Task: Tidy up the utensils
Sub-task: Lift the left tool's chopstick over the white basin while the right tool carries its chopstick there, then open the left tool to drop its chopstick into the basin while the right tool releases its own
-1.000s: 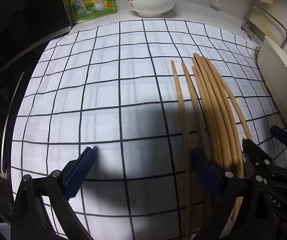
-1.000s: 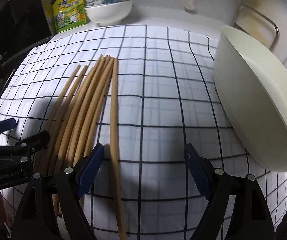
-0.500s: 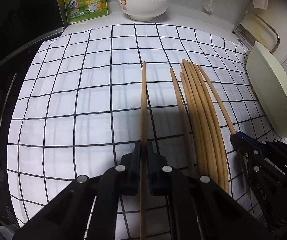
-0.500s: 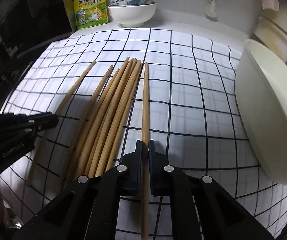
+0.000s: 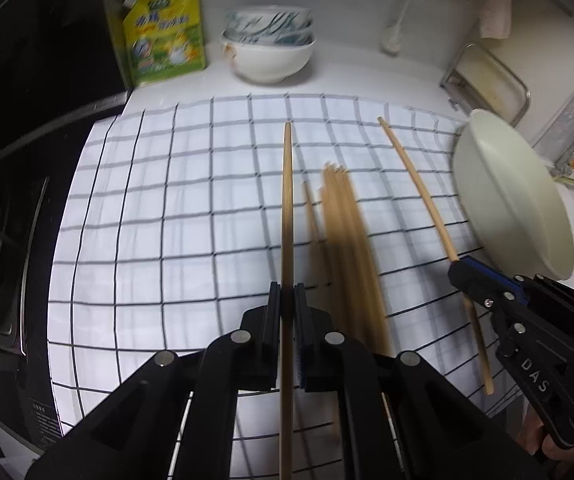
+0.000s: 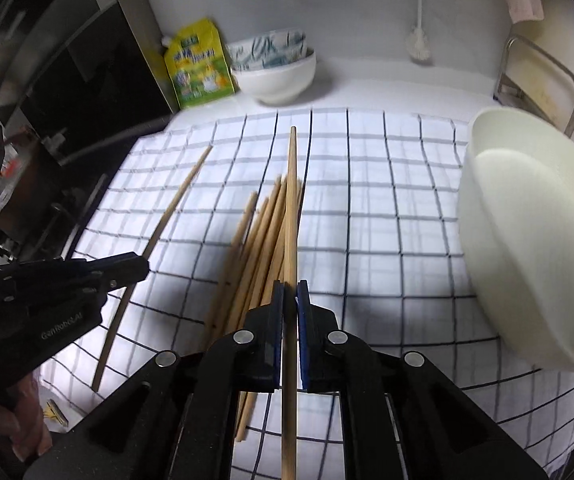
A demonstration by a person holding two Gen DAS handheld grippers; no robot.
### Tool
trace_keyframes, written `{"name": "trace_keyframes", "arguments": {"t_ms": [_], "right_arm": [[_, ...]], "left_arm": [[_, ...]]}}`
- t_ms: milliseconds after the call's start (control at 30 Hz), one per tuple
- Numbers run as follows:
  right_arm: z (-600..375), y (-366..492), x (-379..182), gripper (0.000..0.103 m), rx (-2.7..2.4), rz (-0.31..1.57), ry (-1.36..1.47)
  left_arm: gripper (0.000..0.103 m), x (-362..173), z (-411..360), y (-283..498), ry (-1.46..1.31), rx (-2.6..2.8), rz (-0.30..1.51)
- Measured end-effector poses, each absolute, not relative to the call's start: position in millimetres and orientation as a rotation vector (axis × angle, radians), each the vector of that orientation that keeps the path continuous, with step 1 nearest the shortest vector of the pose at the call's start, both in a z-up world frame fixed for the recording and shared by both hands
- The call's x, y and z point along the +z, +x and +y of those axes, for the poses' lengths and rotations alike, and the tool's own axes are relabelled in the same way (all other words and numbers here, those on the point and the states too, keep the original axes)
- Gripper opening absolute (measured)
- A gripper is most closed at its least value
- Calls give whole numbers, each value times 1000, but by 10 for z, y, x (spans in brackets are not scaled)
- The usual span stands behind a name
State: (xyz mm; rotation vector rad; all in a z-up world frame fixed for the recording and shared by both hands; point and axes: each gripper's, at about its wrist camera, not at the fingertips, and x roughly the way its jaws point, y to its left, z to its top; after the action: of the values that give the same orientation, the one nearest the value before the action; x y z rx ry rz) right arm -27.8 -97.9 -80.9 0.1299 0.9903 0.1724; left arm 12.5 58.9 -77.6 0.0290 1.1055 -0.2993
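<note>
- right now my left gripper [image 5: 287, 300] has its jaws clamped on one chopstick [image 5: 287, 200], which sticks straight ahead above the checked cloth [image 5: 147, 240] on the table.
- likewise my right gripper [image 6: 291, 300] has its jaws clamped on a second chopstick [image 6: 291, 208], pointing forward over the loose bundle of chopsticks [image 6: 255, 248] that lies on the cloth.
- from the left wrist view the right gripper shows at the right edge, close to the cream bowl [image 5: 515, 200], which is tipped on its side.
- i judge the step to be carrying both sticks off to wherever they are to be gathered; the bowl looks the likeliest place, though i cannot be sure.
- to do it well i keep each grip firm near the thick end, since a long stick held there will swing at its tip.
- i would bring the tips in first and low, one gripper at a time, so the two sticks do not cross or knock the bowl.
- i only part the jaws once the stick is resting on something.
</note>
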Motion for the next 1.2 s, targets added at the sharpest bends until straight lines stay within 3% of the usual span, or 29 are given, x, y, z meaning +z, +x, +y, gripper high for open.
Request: {"name": "trace_keyframes", "arguments": {"t_ms": [300, 533, 767, 1200], "right_arm": [[-2053, -416, -300, 6, 41, 898, 158], [-3119, -423, -240, 7, -116, 893, 215], [-3741, -340, -587, 6, -173, 966, 299], [-3897, -185, -940, 6, -156, 1007, 346]], "left_arm": [[7, -203, -448, 214, 35, -458, 995], [7, 43, -1518, 448, 61, -582, 904], [7, -297, -2345, 586, 134, -648, 982], [8, -790, -2690, 694, 223, -608, 1086]]}}
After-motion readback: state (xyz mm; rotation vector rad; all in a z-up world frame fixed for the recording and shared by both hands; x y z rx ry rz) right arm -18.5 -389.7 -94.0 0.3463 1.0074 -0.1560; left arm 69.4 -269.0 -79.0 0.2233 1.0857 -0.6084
